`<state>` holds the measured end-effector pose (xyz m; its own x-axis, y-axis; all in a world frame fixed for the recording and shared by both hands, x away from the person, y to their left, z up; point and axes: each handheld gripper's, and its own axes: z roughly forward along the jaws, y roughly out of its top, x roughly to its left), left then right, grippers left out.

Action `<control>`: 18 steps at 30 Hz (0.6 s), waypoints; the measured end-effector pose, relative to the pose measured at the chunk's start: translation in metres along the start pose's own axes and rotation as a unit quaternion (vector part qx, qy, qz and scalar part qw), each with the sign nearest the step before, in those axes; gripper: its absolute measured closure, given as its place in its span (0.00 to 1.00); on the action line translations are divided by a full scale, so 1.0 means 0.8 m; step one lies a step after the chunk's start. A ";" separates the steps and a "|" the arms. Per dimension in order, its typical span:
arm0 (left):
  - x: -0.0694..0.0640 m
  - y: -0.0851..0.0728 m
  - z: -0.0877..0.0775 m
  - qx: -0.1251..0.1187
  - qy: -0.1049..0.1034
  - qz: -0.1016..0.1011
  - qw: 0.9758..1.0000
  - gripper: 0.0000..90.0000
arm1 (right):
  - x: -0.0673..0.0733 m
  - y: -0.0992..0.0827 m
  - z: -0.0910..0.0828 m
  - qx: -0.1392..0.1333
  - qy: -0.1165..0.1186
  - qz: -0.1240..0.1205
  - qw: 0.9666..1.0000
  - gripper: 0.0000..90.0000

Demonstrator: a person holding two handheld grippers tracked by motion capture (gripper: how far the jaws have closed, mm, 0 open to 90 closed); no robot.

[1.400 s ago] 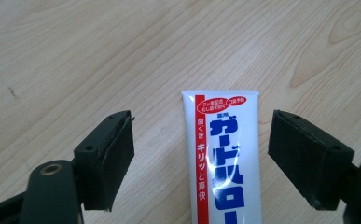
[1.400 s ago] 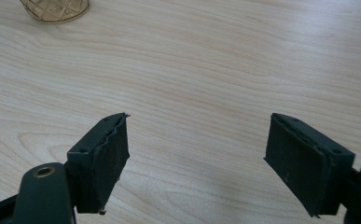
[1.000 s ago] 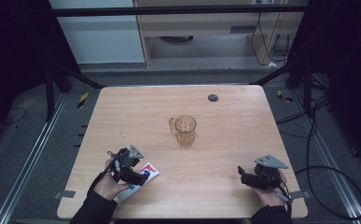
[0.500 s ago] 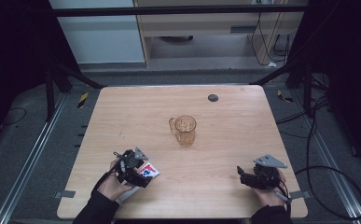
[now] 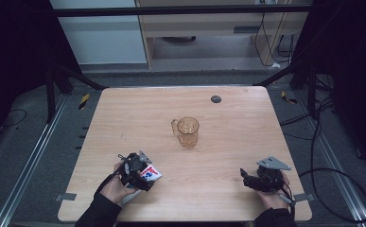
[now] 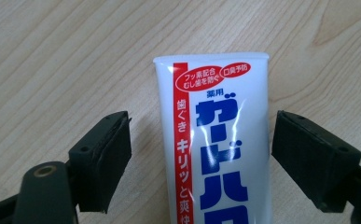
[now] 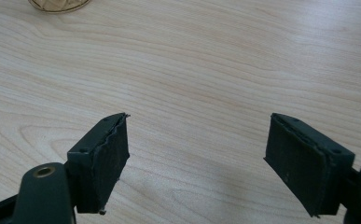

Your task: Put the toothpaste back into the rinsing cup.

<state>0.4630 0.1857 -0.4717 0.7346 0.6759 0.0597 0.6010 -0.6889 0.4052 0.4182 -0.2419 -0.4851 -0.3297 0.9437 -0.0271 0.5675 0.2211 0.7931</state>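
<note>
Now the left gripper [image 6: 199, 154] straddles the tube [image 6: 215, 149], not yet gripped.
Jaws wide, tube flat on the table [image 5: 247, 137] (near edge); right gripper [image 7: 197, 158] open, empty; mug [image 5: 187, 131] untouched.

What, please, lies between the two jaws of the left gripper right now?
In the left gripper view, a white toothpaste tube lies flat on the wooden table between the open jaws, a gap showing on each side of it.
</note>
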 end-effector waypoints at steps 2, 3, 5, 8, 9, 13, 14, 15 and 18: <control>0.000 0.000 0.000 0.000 -0.001 0.000 1.000 0.22 | 0.000 0.000 0.000 0.000 0.001 0.001 1.000 0.23; 0.000 0.000 0.000 0.000 -0.001 -0.001 1.000 0.22 | 0.000 0.000 0.000 0.000 0.001 0.001 1.000 0.23; 0.001 0.000 0.001 0.001 -0.003 -0.002 1.000 0.23 | 0.000 0.000 0.000 0.000 0.000 0.000 1.000 0.23; 0.001 -0.001 0.001 0.007 -0.003 -0.001 1.000 0.26 | 0.000 0.000 0.000 0.000 0.000 0.000 1.000 0.23; 0.001 -0.001 0.001 0.007 -0.005 -0.002 1.000 0.26 | 0.000 0.000 0.000 0.000 0.000 0.000 1.000 0.23; 0.001 -0.002 0.002 0.010 -0.014 -0.003 1.000 0.32 | 0.000 0.000 -0.001 0.001 0.001 0.002 1.000 0.23; 0.000 -0.002 0.002 0.012 -0.016 -0.003 1.000 0.33 | -0.001 0.000 -0.001 0.001 0.001 0.002 1.000 0.23; 0.000 -0.002 0.002 0.011 -0.020 -0.006 1.000 0.35 | -0.001 0.000 -0.001 0.001 0.001 0.002 1.000 0.23; 0.000 -0.002 0.002 0.011 -0.021 -0.009 1.000 0.40 | 0.000 0.000 -0.001 0.001 0.001 0.002 1.000 0.23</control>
<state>0.4626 0.1867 -0.4737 0.7363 0.6765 0.0142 0.6202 -0.6832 0.3854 0.4178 -0.2421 -0.4848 -0.3294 0.9439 -0.0230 0.5698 0.2181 0.7923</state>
